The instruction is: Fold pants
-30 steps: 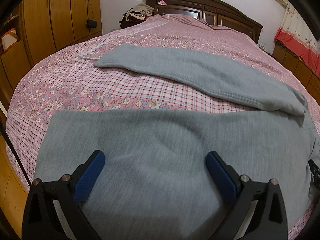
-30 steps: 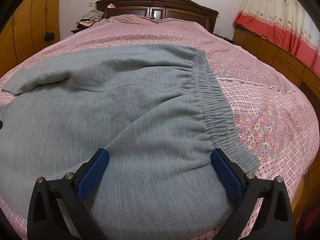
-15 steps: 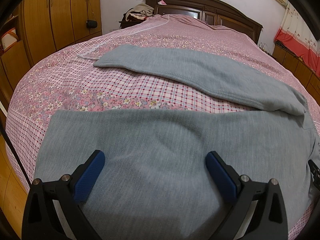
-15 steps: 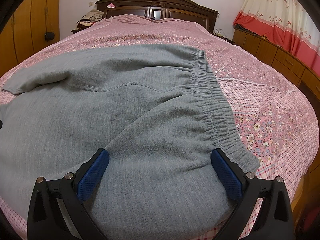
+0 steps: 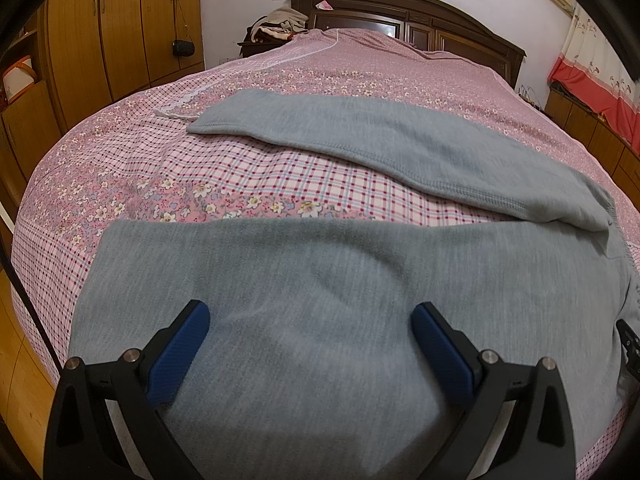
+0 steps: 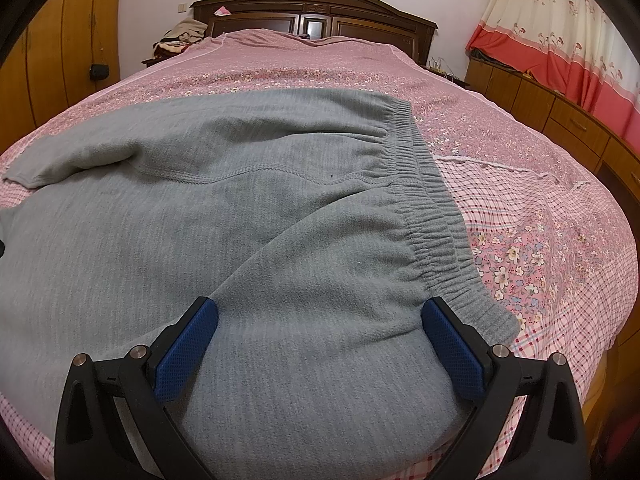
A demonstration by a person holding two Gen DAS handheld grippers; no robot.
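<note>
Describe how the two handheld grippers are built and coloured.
The left gripper and right gripper look alike: each has two black angular plastic fingers with triangular cut-outs and round silver pivot bolts, tipped by blue pads with a fine mesh texture. No markings show on them, and no hand or sleeve is in view. A thin dark cable crosses the left view's edge.

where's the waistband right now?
Right wrist view: the elastic waistband runs along the pants' right edge, its near end just beyond the open right claw's right finger.
</note>
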